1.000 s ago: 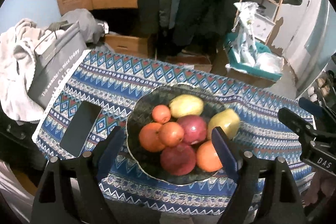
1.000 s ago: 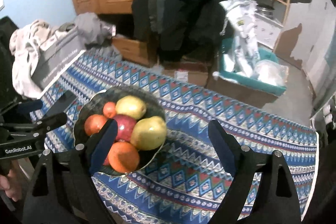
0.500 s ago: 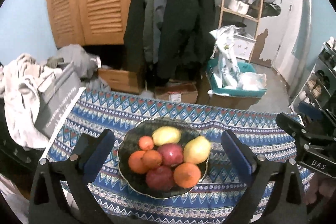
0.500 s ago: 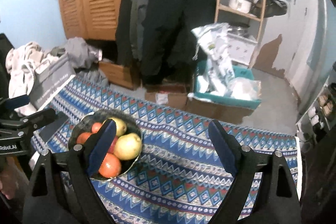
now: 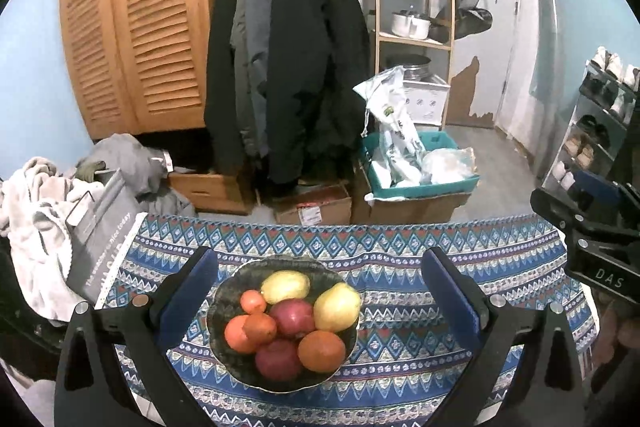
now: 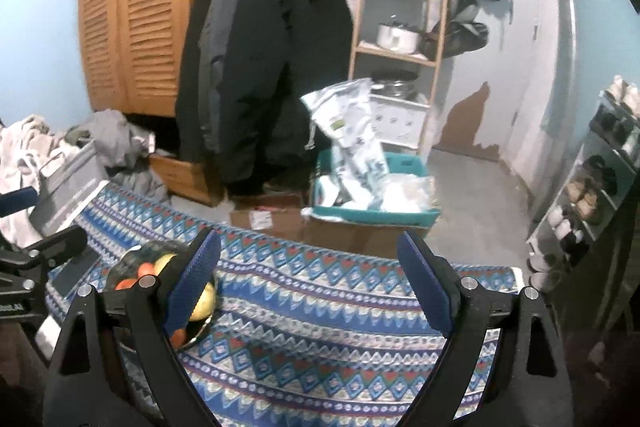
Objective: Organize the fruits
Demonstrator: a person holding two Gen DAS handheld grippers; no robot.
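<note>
From the left wrist view, the left gripper (image 5: 320,291) hangs with its jaws spread wide and empty, framing a dark bowl (image 5: 224,297) on the patterned blue tablecloth (image 5: 400,255). In the bowl sit oranges, two red apples (image 5: 291,318), a yellow-green pear (image 5: 337,308) and a yellow mango-like fruit (image 5: 285,286). No loose fruit shows on the cloth.

From the right wrist view, the right gripper (image 6: 308,275) is also wide and holds nothing, over bare cloth (image 6: 320,327); the bowl (image 6: 132,259) lies half hidden behind its left finger. The gathering looks finished, or nearly so.
</note>
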